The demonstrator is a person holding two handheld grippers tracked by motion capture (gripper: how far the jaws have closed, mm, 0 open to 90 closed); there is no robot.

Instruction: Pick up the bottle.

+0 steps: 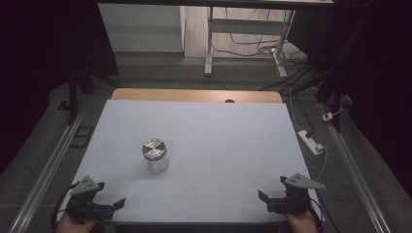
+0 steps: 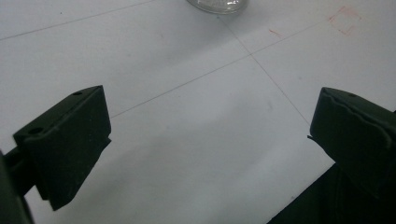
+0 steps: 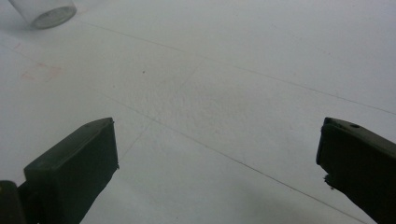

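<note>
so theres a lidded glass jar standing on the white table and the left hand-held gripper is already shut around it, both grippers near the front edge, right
Not quite. The left hand-held gripper is open and holds nothing; the glass jar stands apart from it, farther up the table. The high view shows the gap, and the left gripper view shows its jaws spread wide. The rest holds: the jar has its lid on, and both grippers, including the right hand-held gripper, sit near the front edge.

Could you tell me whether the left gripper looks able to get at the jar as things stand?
Probably yes: the left gripper is open, and nothing lies on the white table between it and the upright jar.
</note>
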